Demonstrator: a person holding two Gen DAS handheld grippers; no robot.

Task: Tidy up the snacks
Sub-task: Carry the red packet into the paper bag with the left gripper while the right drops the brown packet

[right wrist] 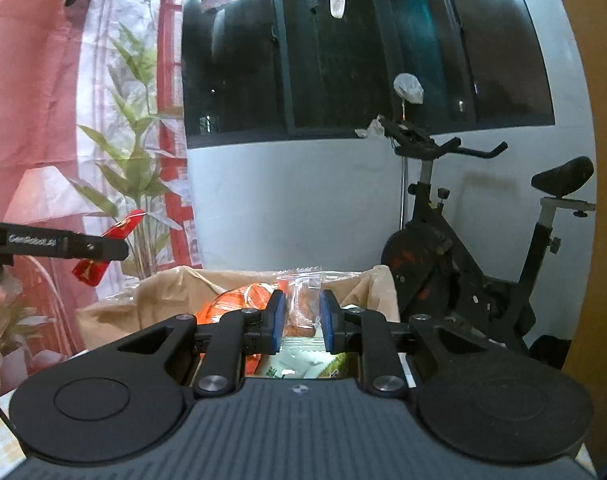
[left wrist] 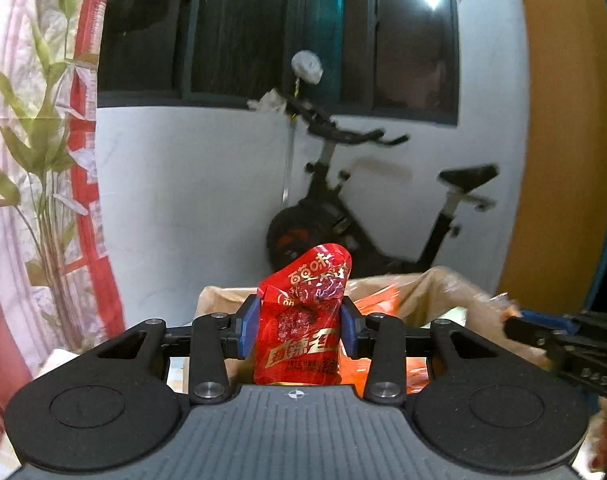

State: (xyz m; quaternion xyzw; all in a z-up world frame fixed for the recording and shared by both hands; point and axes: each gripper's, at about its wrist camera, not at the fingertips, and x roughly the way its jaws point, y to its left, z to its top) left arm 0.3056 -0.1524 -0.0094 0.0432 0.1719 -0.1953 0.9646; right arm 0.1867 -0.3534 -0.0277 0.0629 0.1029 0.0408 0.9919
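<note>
My left gripper [left wrist: 300, 326] is shut on a red snack packet [left wrist: 303, 320] with gold lettering, held upright above a brown paper bag [left wrist: 435, 292]. In the right wrist view the same red snack packet [right wrist: 103, 248] shows at the left, in the left gripper's black finger [right wrist: 83, 246]. My right gripper [right wrist: 301, 318] is shut on a small clear snack packet [right wrist: 301, 304] with a brown biscuit inside, raised over the brown paper bag [right wrist: 175, 292]. Orange packets [right wrist: 239, 300] and a green and white packet [right wrist: 303, 364] lie inside the bag. The right gripper [left wrist: 543, 332] shows at the left view's right edge.
An exercise bike [right wrist: 463, 248] stands against the white wall behind the bag, under a dark window [right wrist: 343, 60]. A leafy plant [right wrist: 135, 168] and a red-and-white curtain [right wrist: 103, 80] are at the left. An orange-brown panel [left wrist: 563, 140] is at the right.
</note>
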